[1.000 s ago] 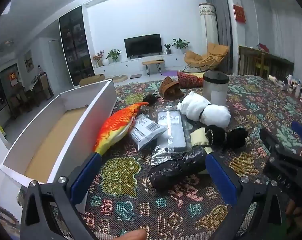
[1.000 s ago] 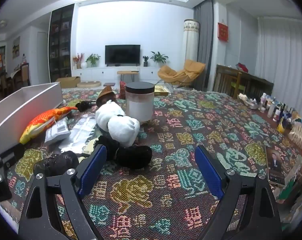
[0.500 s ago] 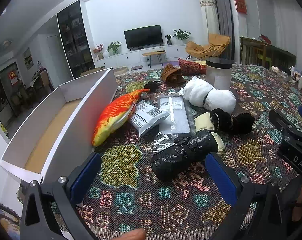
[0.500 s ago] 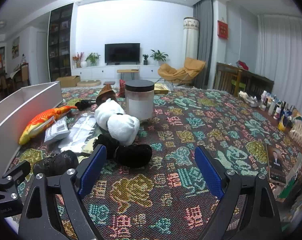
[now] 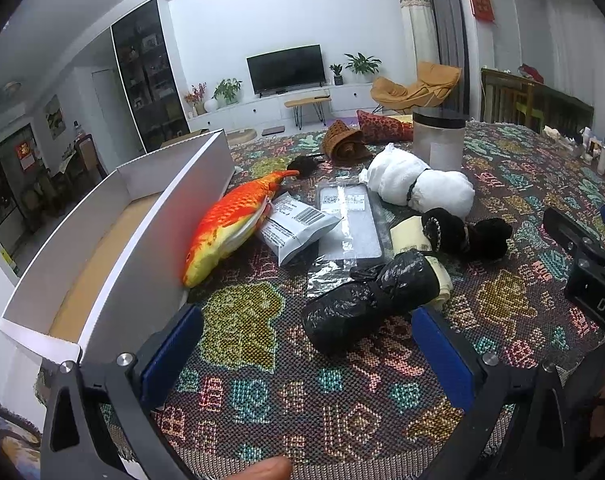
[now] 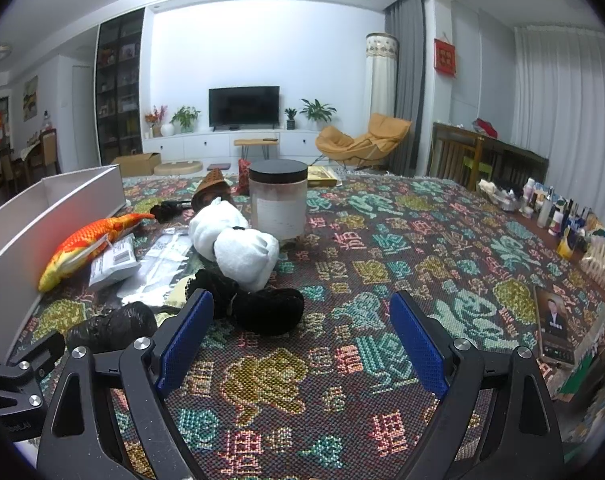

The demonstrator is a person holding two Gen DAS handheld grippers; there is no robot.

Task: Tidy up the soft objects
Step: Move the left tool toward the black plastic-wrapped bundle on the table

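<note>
On the patterned tablecloth (image 5: 262,392) lie a black plastic-wrapped bundle (image 5: 366,300), an orange plush fish (image 5: 230,220), a white tied bundle (image 5: 418,182) and a black fuzzy bundle (image 5: 466,234). My left gripper (image 5: 306,352) is open and empty, just in front of the black plastic bundle. My right gripper (image 6: 300,340) is open and empty, with the black fuzzy bundle (image 6: 262,304) just beyond its left finger. The fish (image 6: 86,244), the white bundle (image 6: 234,244) and the black plastic bundle (image 6: 110,326) also show in the right wrist view.
A long white open box (image 5: 102,240) stands along the table's left side, the fish against its wall. Grey mailer bags (image 5: 302,228), a lidded jar (image 5: 438,140), a brown woven roll (image 5: 342,144) and a red pouch lie further back. Bottles (image 6: 562,220) line the right edge.
My left gripper has moved nearer to the black plastic bundle and the pile. My right gripper has hardly moved. Both stay open.
</note>
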